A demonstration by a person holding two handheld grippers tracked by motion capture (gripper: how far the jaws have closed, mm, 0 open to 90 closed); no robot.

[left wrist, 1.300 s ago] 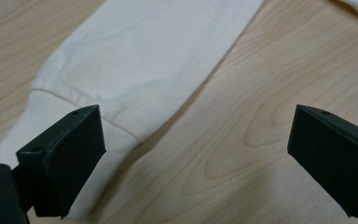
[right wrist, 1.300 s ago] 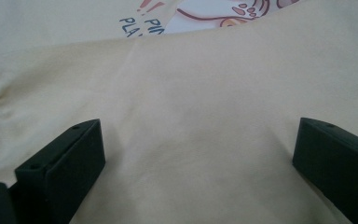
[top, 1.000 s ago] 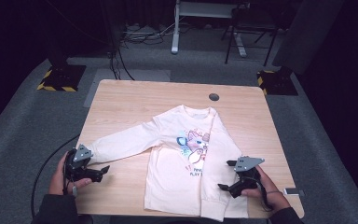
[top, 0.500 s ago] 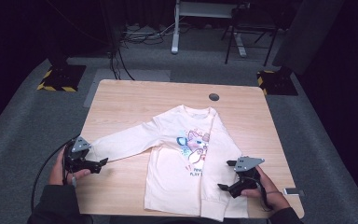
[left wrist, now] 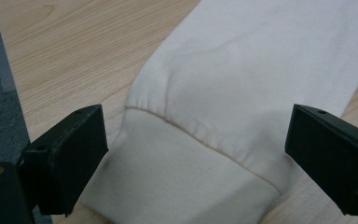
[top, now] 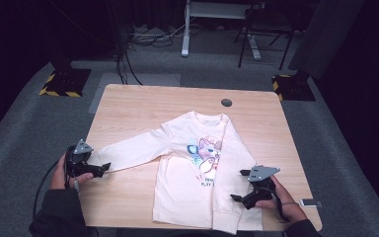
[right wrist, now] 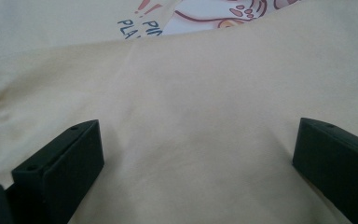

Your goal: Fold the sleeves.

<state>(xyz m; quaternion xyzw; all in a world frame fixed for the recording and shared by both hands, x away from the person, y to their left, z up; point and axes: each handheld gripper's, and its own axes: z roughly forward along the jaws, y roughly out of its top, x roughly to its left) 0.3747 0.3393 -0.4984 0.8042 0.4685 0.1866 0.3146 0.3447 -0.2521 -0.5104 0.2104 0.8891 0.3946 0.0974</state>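
High view: a cream sweatshirt (top: 197, 168) lies flat on the wooden desk (top: 143, 106), front up, with a cartoon print (top: 206, 150) on the chest. One sleeve (top: 133, 152) stretches out from the sweatshirt's body toward the desk's left edge; the other sleeve (top: 234, 177) is folded down along the body's right side, its cuff by the hem near the desk's front edge. The left tool (top: 102, 169) sits at the outstretched sleeve's end, held in the person's left hand (top: 59, 174), with a cable trailing from it off the desk. The left gripper view shows this tool's jaws spread wide on either side of the ribbed cuff (left wrist: 177, 186), which lies flat on the desk between them; neither jaw presses the fabric. The right tool (top: 238, 186) rests at the sweatshirt's lower right, over the folded sleeve, in the right hand (top: 276, 200). The right gripper view shows its jaws also wide apart, with smooth cream fabric (right wrist: 196, 121) between and beyond them and the print's edge and some blue letters (right wrist: 133, 25) farther off. A round grommet (top: 226, 102) sits in the desk beyond the sweatshirt's collar, and a small white object (top: 310, 202) lies at the desk's right edge, beside the right hand.
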